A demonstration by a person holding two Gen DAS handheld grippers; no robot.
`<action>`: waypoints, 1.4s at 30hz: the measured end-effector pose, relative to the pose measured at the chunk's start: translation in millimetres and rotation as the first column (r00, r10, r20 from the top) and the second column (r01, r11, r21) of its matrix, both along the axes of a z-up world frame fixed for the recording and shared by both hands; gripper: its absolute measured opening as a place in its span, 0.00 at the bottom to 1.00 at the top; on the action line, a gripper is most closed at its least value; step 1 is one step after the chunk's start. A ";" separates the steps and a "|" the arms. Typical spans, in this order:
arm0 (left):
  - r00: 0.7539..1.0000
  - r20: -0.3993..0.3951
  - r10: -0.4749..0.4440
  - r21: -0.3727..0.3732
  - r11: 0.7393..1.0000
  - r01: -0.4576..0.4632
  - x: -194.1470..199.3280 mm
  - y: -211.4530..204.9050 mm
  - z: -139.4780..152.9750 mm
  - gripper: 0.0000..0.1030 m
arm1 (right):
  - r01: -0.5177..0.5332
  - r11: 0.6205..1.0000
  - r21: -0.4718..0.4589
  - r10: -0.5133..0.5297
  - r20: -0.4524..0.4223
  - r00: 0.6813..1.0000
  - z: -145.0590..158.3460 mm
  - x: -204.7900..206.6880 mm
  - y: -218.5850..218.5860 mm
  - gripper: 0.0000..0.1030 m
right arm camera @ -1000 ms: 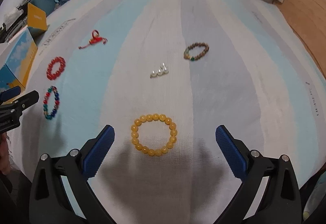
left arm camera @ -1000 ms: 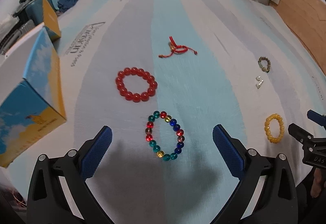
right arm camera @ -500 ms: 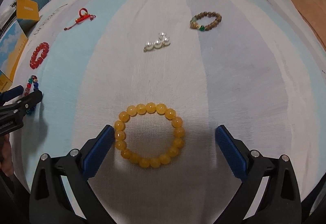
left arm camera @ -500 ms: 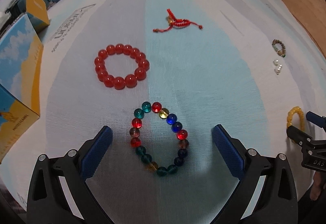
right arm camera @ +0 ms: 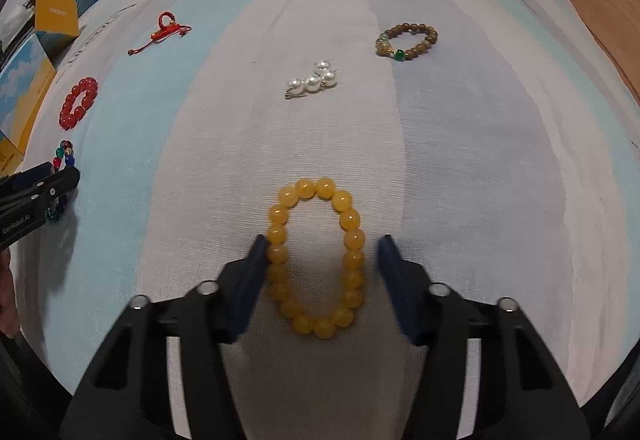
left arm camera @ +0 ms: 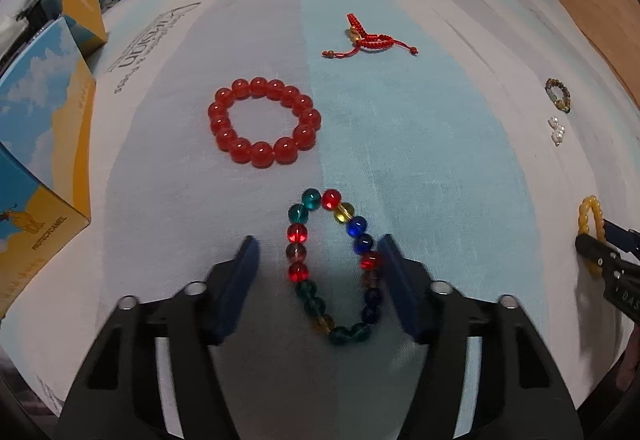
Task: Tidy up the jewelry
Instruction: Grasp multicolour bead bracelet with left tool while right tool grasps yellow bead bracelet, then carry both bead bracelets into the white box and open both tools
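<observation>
Jewelry lies scattered over a bed draped in a striped cloth (right arm camera: 480, 160) of pale blue, white and grey, as a person with two hand-held tongs goes for two bracelets at once. The left gripper (left arm camera: 316, 260) straddles a multicoloured bead bracelet (left arm camera: 332, 268) near the cloth's near edge, its jaws closing; the right-hand blue pad appears to touch the beads while a gap remains on the other side. The right gripper (right arm camera: 320, 256) brackets a yellow bead bracelet (right arm camera: 316, 260) likewise, jaws closing, the left-hand pad against the beads and the other just clear. Both loops already look pinched into ovals, a shape that would let the pads grip across the narrow width. Further up the cloth lie a red bead bracelet (left arm camera: 264, 124), a red cord bracelet (left arm camera: 368, 40), a cluster of pearls (right arm camera: 314, 82) and a brown bead bracelet (right arm camera: 406, 40), each well apart from the others, seemingly spread out so that each can be picked singly. Blue and yellow boxes (left arm camera: 44, 120) stand at the cloth's left edge; whether they are meant to receive the pieces cannot be told. The pearl piece's form is hard to make out, the near edge of the cloth is hidden beneath the gripper bodies, and only a sliver of the person's hand shows.
</observation>
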State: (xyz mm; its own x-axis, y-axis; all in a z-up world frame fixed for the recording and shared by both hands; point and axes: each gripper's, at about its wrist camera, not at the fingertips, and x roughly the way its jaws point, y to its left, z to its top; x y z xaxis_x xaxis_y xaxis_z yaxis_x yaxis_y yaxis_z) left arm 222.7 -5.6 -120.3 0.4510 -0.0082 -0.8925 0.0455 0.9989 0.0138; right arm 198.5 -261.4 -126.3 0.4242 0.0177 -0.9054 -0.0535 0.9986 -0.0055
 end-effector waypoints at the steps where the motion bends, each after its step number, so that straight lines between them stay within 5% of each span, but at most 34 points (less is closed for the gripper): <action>1: 1.000 -0.007 -0.005 -0.009 1.000 0.005 -1.1 1.0 1.5 0.41 | 0.003 1.000 -0.004 -0.003 -0.001 1.000 0.4 -0.1 -0.1 0.38; 4: 0.999 -0.029 -0.026 -0.025 0.999 0.025 -1.3 3.5 4.0 0.17 | 0.011 1.000 -0.016 -0.011 -0.010 1.000 2.9 -0.7 -0.8 0.24; 7: 0.998 -0.043 -0.035 -0.050 0.998 0.033 0.5 9.1 6.6 0.08 | 0.011 1.000 -0.018 -0.012 -0.018 1.000 5.4 -1.5 -0.3 0.11; 25: 1.000 -0.005 -0.030 -0.073 0.997 0.030 -17.9 4.9 46.8 0.08 | 0.032 0.999 0.022 -0.033 0.035 0.999 44.5 -13.1 -5.1 0.09; 42: 0.996 0.088 0.001 -0.082 0.997 0.006 -21.5 23.1 117.6 0.08 | 0.003 1.000 0.021 -0.006 0.141 0.990 124.7 3.5 33.6 0.09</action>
State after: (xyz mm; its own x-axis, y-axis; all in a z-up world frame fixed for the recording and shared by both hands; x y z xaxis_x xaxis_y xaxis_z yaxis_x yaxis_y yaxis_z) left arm 201.2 17.5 -2.6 0.5279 -0.0808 -0.8454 0.0500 0.9967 -0.0640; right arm 202.1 -227.8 -1.6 0.5474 0.0334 -0.8362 -0.0492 0.9988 0.0077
